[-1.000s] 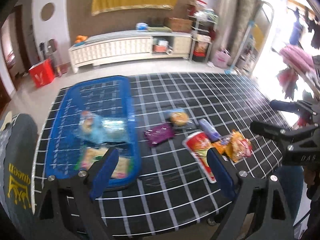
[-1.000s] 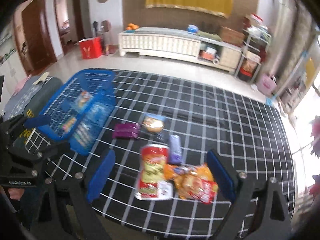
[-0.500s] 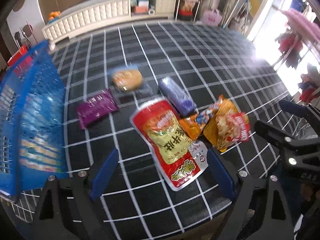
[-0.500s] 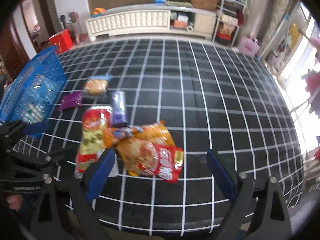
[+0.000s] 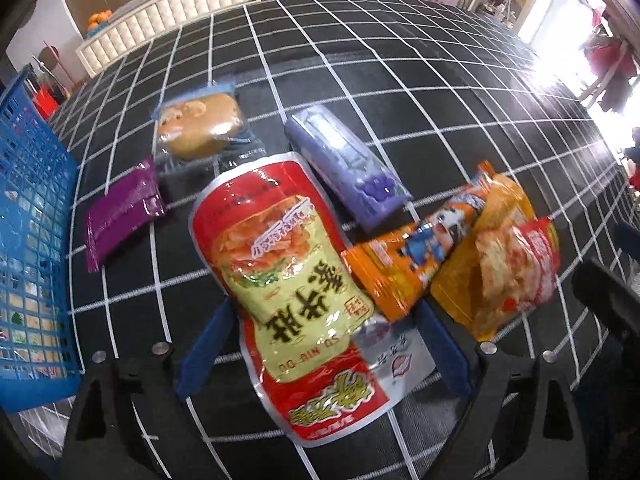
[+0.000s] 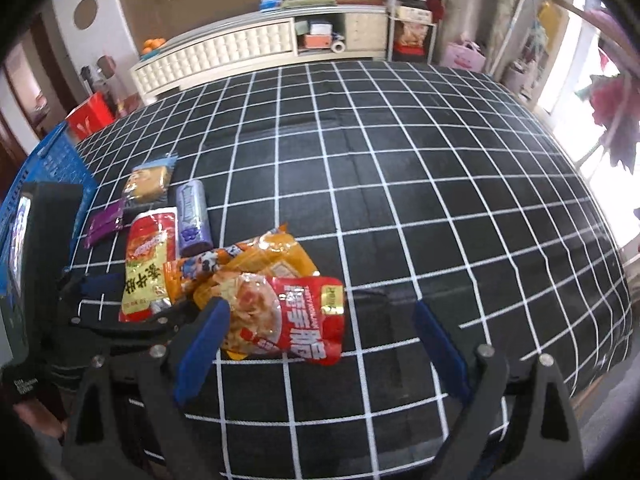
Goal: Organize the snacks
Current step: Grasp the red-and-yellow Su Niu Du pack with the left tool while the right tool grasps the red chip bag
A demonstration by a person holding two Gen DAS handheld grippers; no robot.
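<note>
Left gripper (image 5: 320,344): wide open, empty, now low astride the red pouch (image 5: 288,280).
Right gripper (image 6: 320,344): wide open, empty, over the chip bag (image 6: 280,316).
Basket (image 5: 28,240): swung out to nine o'clock.
Meaning: pouch pickup likely next.

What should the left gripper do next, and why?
Probably ease down a little and close on the red and yellow pouch. The left gripper is open, its blue fingers already straddling the pouch's lower half. The pouch lies on the checked cloth, its edge overlapped by the orange packet; the blue basket stands to the left.
</note>
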